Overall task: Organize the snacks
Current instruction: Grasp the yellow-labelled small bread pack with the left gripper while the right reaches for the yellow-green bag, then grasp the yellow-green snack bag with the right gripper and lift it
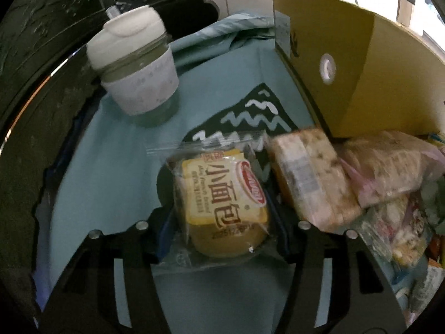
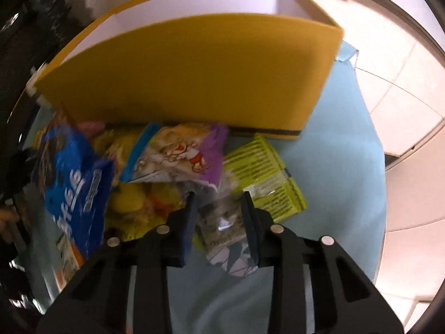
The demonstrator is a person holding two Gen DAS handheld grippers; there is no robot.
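Observation:
My left gripper [image 1: 219, 194] is shut on a small wrapped bread [image 1: 222, 194] with a yellow label, held above the teal cloth [image 1: 116, 167]. To its right lie more wrapped snacks [image 1: 311, 178] against the yellow box [image 1: 370, 83]. My right gripper [image 2: 219, 208] is shut on a small clear-wrapped speckled snack [image 2: 222, 222], lifted in front of the snack pile. The pile holds a blue packet [image 2: 75, 181], a purple and white packet [image 2: 189, 156] and a yellow-green packet [image 2: 267, 172] before the open yellow box [image 2: 194, 75].
A white-lidded cup [image 1: 136, 64] stands on the cloth at the far left. A dark carved chair back [image 1: 41, 55] runs along the left. Tiled floor [image 2: 403, 69] lies beyond the table's right edge.

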